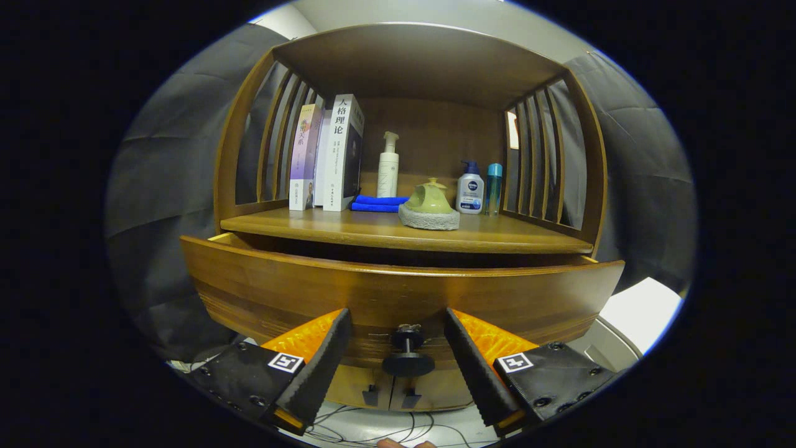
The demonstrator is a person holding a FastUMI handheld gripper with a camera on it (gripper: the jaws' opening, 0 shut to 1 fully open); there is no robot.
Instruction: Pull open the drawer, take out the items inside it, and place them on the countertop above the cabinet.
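Observation:
A wooden cabinet's drawer (pixel 398 286) stands pulled partly out, its curved front panel close ahead of me. Its dark round knob (pixel 408 358) sits between my two fingers, which stand apart on either side without touching it. My gripper (pixel 398 320) is open. The drawer's inside is hidden behind the front panel. Above the drawer lies the countertop (pixel 485 239), a wooden shelf under a curved roof.
On the countertop stand books (pixel 329 155) at the left, a white pump bottle (pixel 388 167), a folded blue cloth (pixel 378 203), a green lidded pot on a grey mat (pixel 429 205), and two small bottles (pixel 479 188) at the right. Slatted sides enclose the shelf. Cables (pixel 398 429) lie below.

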